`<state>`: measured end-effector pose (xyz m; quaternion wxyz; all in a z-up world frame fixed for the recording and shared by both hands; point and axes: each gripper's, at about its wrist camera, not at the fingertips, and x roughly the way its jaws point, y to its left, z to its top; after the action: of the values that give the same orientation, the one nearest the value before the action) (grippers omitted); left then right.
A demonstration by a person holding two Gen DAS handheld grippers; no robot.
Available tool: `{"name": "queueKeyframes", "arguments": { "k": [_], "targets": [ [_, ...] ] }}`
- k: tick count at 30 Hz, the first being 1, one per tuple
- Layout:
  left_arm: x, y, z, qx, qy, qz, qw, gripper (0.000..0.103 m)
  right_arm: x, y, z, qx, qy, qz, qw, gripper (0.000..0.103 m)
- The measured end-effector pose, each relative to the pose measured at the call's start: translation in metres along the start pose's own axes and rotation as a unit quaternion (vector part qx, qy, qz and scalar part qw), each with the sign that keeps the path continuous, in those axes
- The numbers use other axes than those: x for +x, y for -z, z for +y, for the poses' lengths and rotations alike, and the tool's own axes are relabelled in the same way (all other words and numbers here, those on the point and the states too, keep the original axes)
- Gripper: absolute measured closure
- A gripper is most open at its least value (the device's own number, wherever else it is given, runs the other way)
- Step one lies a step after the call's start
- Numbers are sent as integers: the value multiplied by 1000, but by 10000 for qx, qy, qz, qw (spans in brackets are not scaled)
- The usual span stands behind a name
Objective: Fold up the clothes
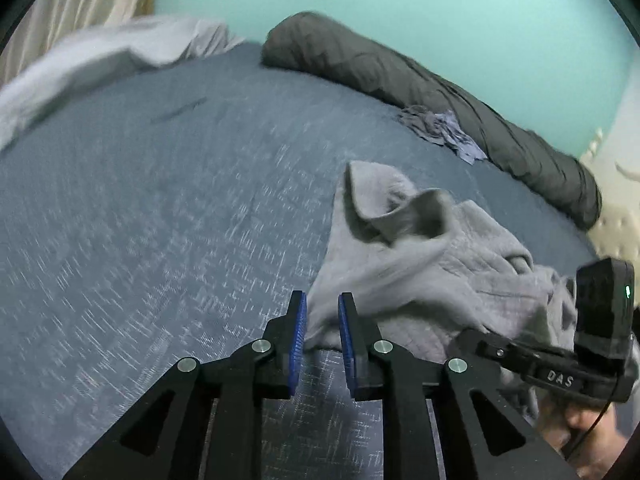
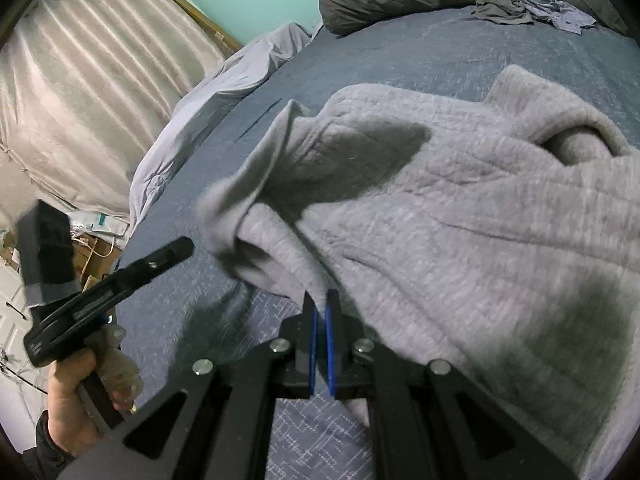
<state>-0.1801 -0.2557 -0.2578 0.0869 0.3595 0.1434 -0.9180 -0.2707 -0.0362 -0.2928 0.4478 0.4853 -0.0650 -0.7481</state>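
Here, a grey quilted garment (image 2: 460, 208) is seen lying crumpled on the blue patterned bed cover (image 1: 160, 220), toward the near edge of the bed. In the right wrist view, the right gripper (image 2: 322, 316) is held at the lower edge of the garment; its blue-padded fingers (image 2: 330, 340) are drawn narrow, almost together, and a hem of the grey fabric is pinched between them. In the left wrist view, the left gripper (image 1: 322, 312) is positioned at the garment's left edge; its fingers (image 1: 298, 336) are set slightly apart, and a fold of the grey fabric lies between the pads without being visibly pressed by them. The right gripper's handle is visible at the right margin of that view, and the person's hand (image 2: 72, 400) gripping the left tool is seen at the lower left of the right wrist view. A rolled dark grey duvet (image 1: 420, 80) is laid along the far side of the bed against the turquoise wall (image 1: 400, 0). A small heap of crumpled blue-grey clothing (image 1: 444, 128) rests just beside the duvet. A pale grey sheet (image 2: 208, 96) is bunched at the far left edge of the bed, with a beige curtain (image 2: 88, 88) behind it
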Motion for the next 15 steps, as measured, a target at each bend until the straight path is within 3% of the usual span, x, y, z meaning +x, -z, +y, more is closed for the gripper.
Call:
{"name": "queueKeyframes", "arguments": {
  "k": [3,6,7,8,9,15],
  "targets": [
    [3,5,-15,548,35,-37,9985,84,3,4,2,4,21,-11,10000,100],
    [11,3,-29,789,67,-52,9968,83,4,5,0,105,-5,-23,9999,100],
    [15,2,-33,901,21,-101,9959,79,4,5,0,101,-9,-21,9999,100],
    [18,1,-36,1009,-66,-120,9948,67,4,5,0,95,-12,-18,10000,100],
    [20,1,-38,1101,-73,-158,9938,61,4,6,1,89,-15,-16,10000,100],
    [21,-2,-49,1257,40,-265,9917,61,6,6,0,57,8,-13,10000,100]
  ]
}}
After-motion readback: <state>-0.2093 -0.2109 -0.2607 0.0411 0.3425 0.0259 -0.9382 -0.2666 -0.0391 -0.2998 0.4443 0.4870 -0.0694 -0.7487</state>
